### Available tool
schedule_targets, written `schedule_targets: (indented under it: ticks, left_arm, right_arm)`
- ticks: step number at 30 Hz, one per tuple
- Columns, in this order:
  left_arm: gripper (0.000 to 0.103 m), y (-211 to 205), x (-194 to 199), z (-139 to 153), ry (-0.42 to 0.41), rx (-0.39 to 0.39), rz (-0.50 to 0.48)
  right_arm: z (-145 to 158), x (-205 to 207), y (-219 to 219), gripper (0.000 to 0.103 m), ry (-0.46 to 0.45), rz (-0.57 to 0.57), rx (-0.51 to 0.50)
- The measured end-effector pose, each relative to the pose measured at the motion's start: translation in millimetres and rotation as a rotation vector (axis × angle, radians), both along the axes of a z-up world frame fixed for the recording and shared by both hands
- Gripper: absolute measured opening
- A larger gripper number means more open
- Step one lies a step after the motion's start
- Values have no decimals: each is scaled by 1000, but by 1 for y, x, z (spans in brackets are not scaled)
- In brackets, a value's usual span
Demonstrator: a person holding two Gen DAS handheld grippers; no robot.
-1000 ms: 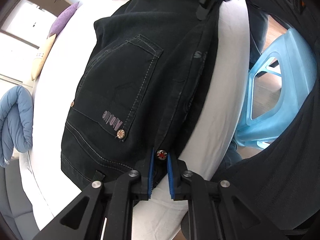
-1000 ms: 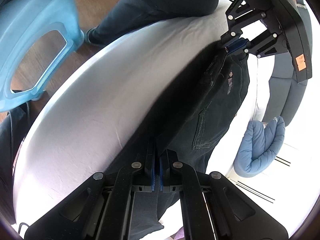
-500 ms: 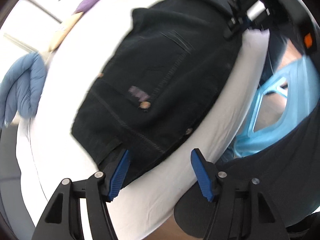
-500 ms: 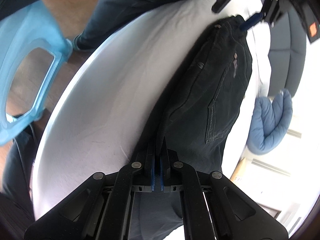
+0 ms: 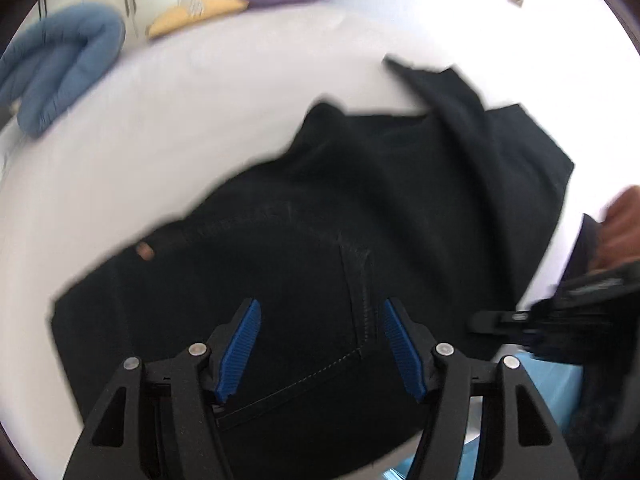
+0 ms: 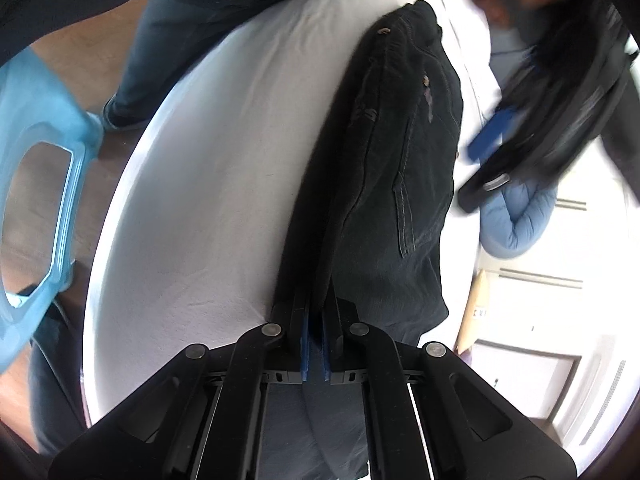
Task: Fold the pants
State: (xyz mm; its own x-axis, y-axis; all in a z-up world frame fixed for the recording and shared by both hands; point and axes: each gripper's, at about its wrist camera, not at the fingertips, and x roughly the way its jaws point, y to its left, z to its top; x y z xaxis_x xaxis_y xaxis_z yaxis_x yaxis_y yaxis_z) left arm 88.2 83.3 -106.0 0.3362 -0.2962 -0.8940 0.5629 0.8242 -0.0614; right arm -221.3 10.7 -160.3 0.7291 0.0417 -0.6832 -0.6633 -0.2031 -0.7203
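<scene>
On the white bed (image 6: 208,184): black jeans (image 6: 400,168) folded; left gripper (image 5: 322,354) wide, empty; right gripper (image 6: 316,340), six o'clock, narrowly pinches the fold; next, release.

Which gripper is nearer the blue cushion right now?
Left. The left gripper hangs open just above the blue cushion, off the pants. The right gripper is shut on the pants' near edge, farther from it.

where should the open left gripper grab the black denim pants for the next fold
Probably the waistband corner of the black denim pants, at the rivet end. Come down from above over the outer edge: the pants lie flat on the white round table, and the left gripper has its jaws apart above them.
</scene>
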Motion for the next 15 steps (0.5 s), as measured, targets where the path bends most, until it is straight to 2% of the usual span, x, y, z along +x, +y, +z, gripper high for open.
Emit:
schedule_targets:
  ticks: [1, 2, 4, 5, 7, 8, 10, 11, 15]
  left_arm:
    - [66, -4, 2, -18, 28, 41, 10]
    - [67, -6, -2, -25, 14, 53, 7]
    - [68, -6, -6, -25, -10, 54, 6]
    - [68, -6, -7, -24, -2, 59, 14]
    - [68, -8, -7, -20, -1, 85, 12]
    - [68, -10, -8, -15, -12, 94, 17]
    - [68, -17, -9, -2, -43, 67, 33]
    - [68, -19, -8, 6, -52, 29, 45]
    - [68, -38, 10, 17, -36, -85, 82]
  right_arm:
    - [2, 0, -2, 8, 3, -17, 17]
    - [8, 0, -5, 9, 13, -51, 47]
    - [25, -1, -14, 11, 59, -135, 135]
    - [36, 0, -20, 18, 97, -193, 203]
    - [58, 7, -34, 56, 184, -319, 332]
    - [73, 13, -46, 84, 220, -398, 425]
    - [95, 24, -68, 87, 243, -510, 567]
    - [105, 34, -82, 87, 252, -588, 628]
    - [133, 83, -143, 87, 365, -885, 882]
